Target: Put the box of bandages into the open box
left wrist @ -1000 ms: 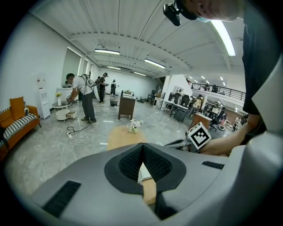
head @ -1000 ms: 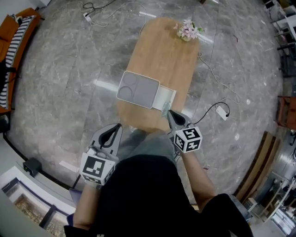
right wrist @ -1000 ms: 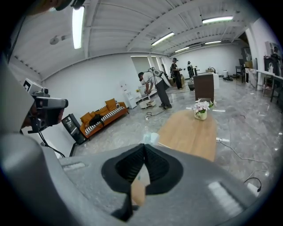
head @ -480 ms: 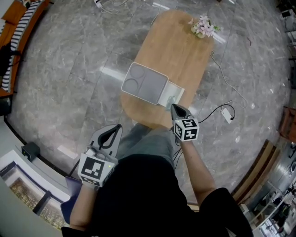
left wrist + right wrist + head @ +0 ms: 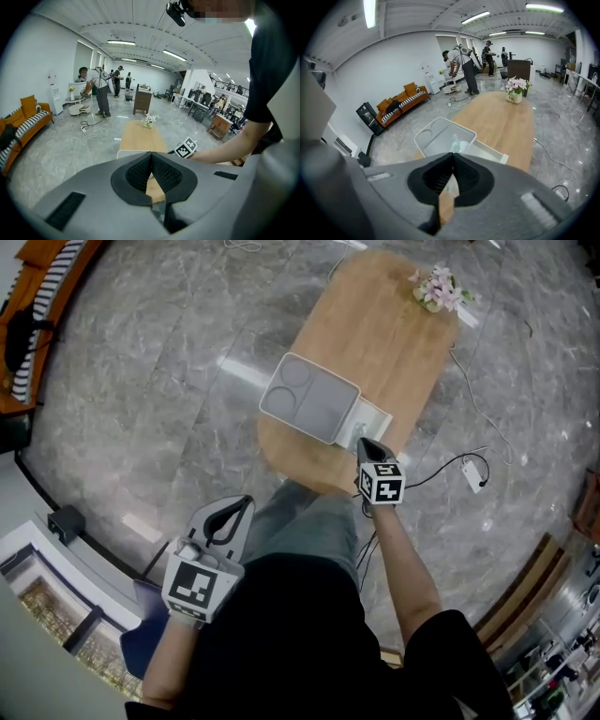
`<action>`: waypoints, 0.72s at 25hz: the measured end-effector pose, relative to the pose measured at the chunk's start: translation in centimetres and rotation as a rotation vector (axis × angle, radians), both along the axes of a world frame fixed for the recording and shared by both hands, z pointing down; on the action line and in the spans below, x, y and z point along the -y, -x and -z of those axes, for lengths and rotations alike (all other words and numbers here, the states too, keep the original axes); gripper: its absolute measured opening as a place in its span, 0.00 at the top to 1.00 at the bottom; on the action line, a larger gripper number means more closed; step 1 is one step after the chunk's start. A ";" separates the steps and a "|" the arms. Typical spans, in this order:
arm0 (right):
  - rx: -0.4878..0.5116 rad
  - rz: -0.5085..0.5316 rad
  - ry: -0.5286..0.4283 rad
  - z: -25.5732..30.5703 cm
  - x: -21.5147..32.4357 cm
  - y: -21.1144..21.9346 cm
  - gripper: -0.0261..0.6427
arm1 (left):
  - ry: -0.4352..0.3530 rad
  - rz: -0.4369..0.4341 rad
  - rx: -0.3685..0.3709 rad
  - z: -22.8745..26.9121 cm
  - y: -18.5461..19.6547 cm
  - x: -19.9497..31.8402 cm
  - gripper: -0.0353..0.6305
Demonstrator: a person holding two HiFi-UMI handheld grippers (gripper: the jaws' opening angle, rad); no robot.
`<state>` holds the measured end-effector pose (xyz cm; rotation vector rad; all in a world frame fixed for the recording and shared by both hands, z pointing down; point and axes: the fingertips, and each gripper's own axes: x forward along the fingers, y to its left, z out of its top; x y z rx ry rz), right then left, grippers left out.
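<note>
On the near end of the oval wooden table [image 5: 394,334] lies the open box [image 5: 309,397], a grey tray with a white flap [image 5: 377,418] at its right. A small pale teal box of bandages [image 5: 458,146] stands at the tray's near edge, just beyond my right gripper [image 5: 453,154]. In the head view that gripper [image 5: 362,441] reaches over the table edge, jaws shut and empty, tips almost at the bandage box [image 5: 356,434]. My left gripper [image 5: 247,500] hangs back by the person's left leg, off the table, its jaws [image 5: 151,155] shut and empty.
A pot of pink flowers [image 5: 438,289] stands at the table's far end. A cable with a white adapter [image 5: 473,474] lies on the marble floor at the right. An orange sofa [image 5: 401,101] lines the left wall. People [image 5: 96,89] work far back in the hall.
The right gripper has moved forward over the table edge, up to the bandage box and the open box. The left gripper has stayed low by the leg.
</note>
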<state>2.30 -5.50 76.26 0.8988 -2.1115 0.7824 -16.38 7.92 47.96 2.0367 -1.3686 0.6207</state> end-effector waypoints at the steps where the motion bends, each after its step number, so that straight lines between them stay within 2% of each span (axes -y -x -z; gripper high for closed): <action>1: -0.009 0.000 0.007 -0.7 0.2 0.0 0.97 | 0.006 0.008 -0.001 -0.1 0.1 -0.1 0.93; 5: -0.052 0.018 0.026 -3.4 0.4 -0.2 0.97 | 0.007 -0.005 0.016 -0.7 0.3 -0.7 0.93; 9: -0.089 0.031 0.049 -5.7 0.7 -0.5 0.97 | 0.034 0.038 0.005 -0.9 0.5 -1.0 0.93; 12: -0.108 0.033 0.074 -7.4 0.8 -0.4 0.97 | 0.031 0.022 0.022 -1.5 0.8 -1.3 0.93; 15: -0.137 0.043 0.091 -9.0 0.9 -0.4 0.97 | 0.067 0.069 -0.002 -1.6 0.7 -1.3 0.93; 18: -0.158 0.047 0.113 -10.3 0.9 -0.3 0.97 | 0.042 0.021 0.024 -2.1 0.8 -1.5 0.93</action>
